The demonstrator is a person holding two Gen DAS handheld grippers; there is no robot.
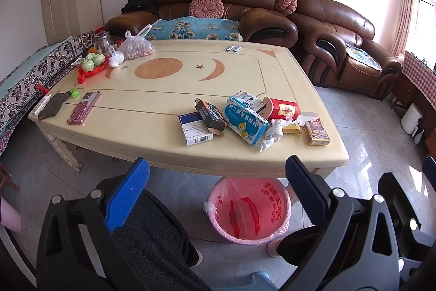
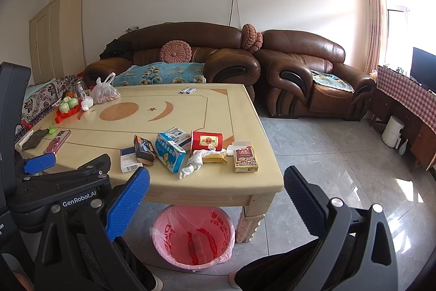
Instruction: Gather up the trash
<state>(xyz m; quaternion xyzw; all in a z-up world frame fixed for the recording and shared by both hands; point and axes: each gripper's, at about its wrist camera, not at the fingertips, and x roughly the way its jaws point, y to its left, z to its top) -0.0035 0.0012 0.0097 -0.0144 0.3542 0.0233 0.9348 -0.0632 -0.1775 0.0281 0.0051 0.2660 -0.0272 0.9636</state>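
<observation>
Hovering short of the desk (image 1: 152,152) with both tools spread wide and carrying nothing — left tool (image 1: 218,190), right tool (image 2: 216,198). Judged as the very start: no piece picked yet. Trash heaped near the front edge of the desk: white-and-blue carton (image 1: 194,128), dark small box (image 1: 211,117), light-blue box (image 1: 244,122), red tube (image 1: 282,108) lying on its side, crumpled tissue (image 1: 272,132) touching the light-blue box, gold-edged packet (image 1: 317,131) off toward the right corner. Pink-lined bin (image 1: 248,209) waiting on the floor under the front edge, directly below the heap. Next move, likely: reaching forward over the edge, lowering onto one box — closing across its narrow sides, then dropping it into the bin.
</observation>
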